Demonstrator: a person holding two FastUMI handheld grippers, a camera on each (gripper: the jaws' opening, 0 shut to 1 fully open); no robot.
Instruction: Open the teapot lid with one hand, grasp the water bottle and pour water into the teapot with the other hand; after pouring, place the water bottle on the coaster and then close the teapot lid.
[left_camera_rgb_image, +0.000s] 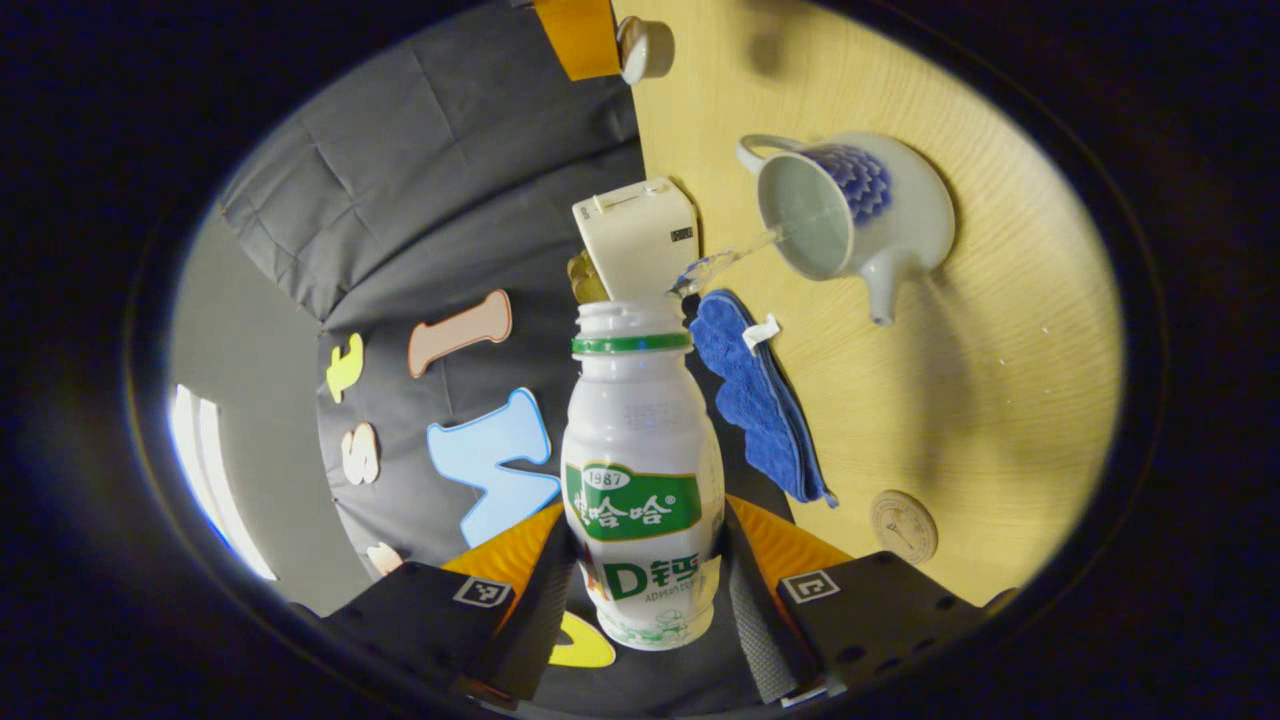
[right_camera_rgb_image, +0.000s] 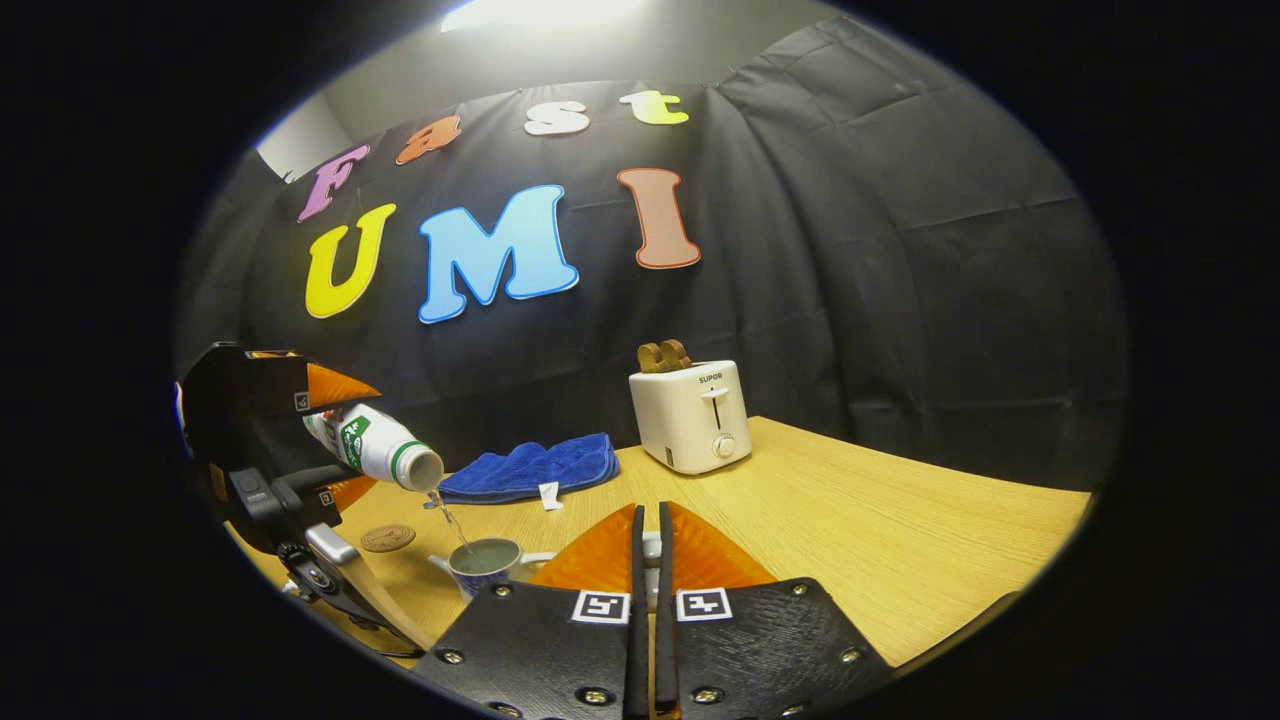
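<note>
My left hand-held gripper (left_camera_rgb_image: 640, 600) clamped the bottle (left_camera_rgb_image: 640, 480) mid-body, tipped, water streaming into the open teapot (left_camera_rgb_image: 850, 215) ahead. Light, slick plastic; squeeze gently. Right hand-held gripper (right_camera_rgb_image: 648, 545) pinched something pale, probably the lid.

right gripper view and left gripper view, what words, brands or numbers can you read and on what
"SUPOR": on the front of the toaster.
"1987" and a big "D": on the label of the water bottle; the label's fine print is too small to read.
Coaster: the engraving is too blurred to read.
Left gripper and right gripper: square coded tags, no words.
</note>
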